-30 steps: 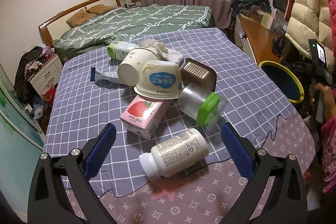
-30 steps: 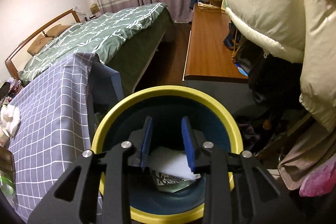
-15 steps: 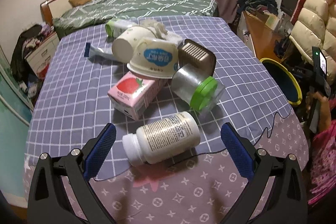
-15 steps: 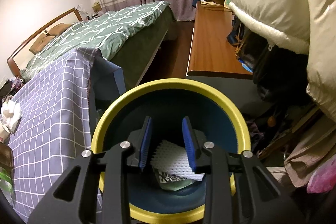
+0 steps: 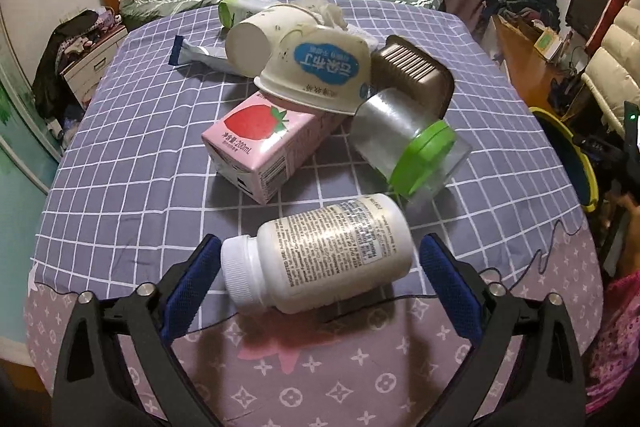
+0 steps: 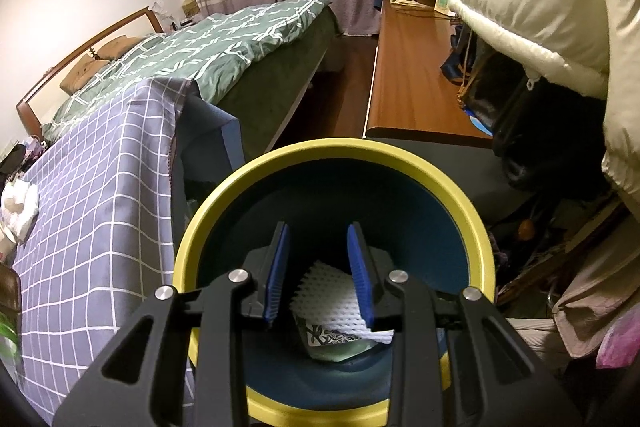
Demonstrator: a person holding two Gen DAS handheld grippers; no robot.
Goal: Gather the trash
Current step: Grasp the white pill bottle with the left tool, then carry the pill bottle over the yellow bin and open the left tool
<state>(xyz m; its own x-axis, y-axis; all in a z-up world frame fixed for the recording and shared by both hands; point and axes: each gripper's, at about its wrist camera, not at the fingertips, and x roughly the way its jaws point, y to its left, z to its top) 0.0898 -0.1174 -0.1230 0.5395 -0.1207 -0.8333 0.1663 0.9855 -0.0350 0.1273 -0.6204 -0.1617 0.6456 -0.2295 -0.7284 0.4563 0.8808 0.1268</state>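
With the clear-up only partly done, the left gripper (image 5: 316, 267) is straddling a white plastic pill bottle (image 5: 320, 253) lying on its side at the near edge of the table (image 5: 120, 155). Its jaws have just been closing in on the bottle, one at each end, but are not yet pressing on it. Beyond the bottle a heap is waiting: a glossy pink strawberry carton (image 5: 264, 143), a clear jar with a green lid (image 5: 408, 147), an upturned white tub (image 5: 320, 71), a ribbed brown tray (image 5: 416, 71), a paper cup (image 5: 260, 35) and crumpled tissue (image 5: 328, 13). Off the table's far-right corner from the bottle, the right gripper (image 6: 318, 271) is hanging over the round yellow-rimmed bin (image 6: 332, 155), jaws narrowly parted and empty. A white dimpled foam sheet (image 6: 332, 303) and a printed packet (image 6: 324, 337) are lying at the bottom.
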